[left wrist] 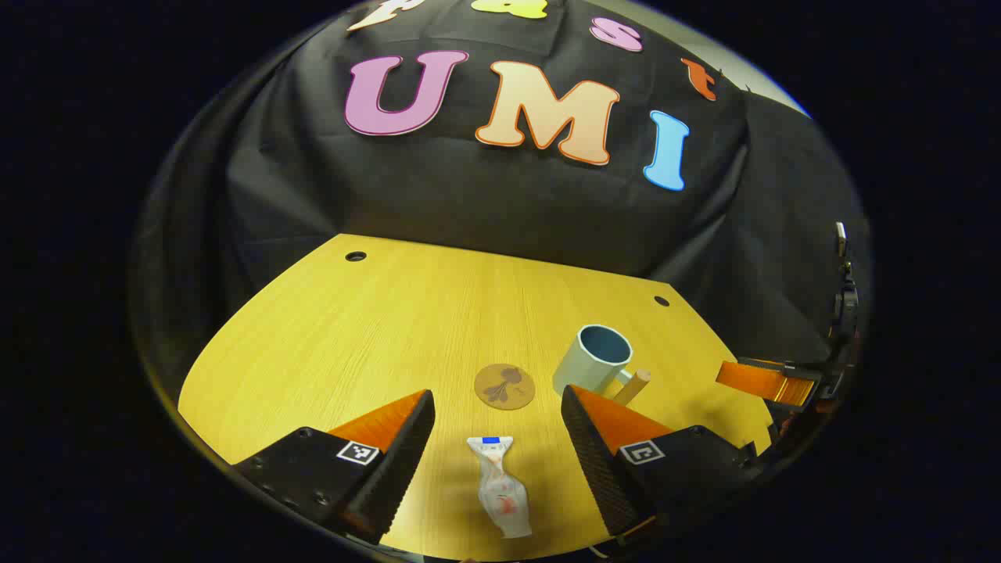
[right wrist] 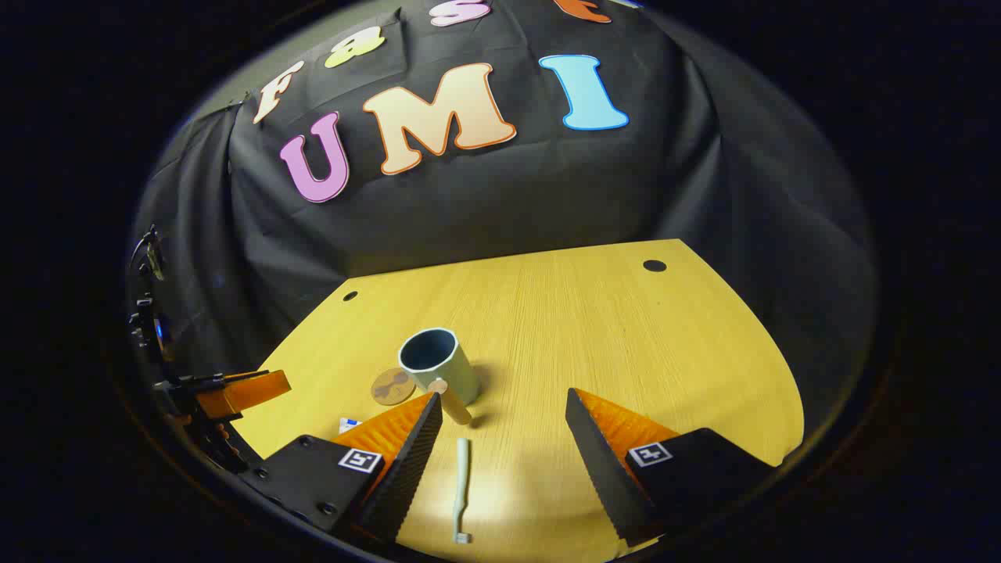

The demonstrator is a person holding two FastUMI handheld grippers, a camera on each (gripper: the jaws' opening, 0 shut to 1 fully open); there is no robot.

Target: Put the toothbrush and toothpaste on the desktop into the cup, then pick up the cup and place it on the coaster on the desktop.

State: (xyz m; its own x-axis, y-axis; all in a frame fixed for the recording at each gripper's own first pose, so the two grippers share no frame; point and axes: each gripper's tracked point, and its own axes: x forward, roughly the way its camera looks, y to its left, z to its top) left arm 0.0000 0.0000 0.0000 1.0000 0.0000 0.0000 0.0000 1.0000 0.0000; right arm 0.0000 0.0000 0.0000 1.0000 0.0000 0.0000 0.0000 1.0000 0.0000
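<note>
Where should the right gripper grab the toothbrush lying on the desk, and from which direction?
Probably mid-handle, from straight above. The toothbrush lies flat on the desktop, its long axis running away from the camera, head nearest, between the fingers of the open right gripper. The handle is thin and straight, so the jaws would close across it; the cup stands clear beyond.

A pale cup with a wooden handle stands upright and empty mid-worktop. A round brown coaster lies just beside it. The white toothpaste tube and pale toothbrush lie flat near the front edge.
</note>
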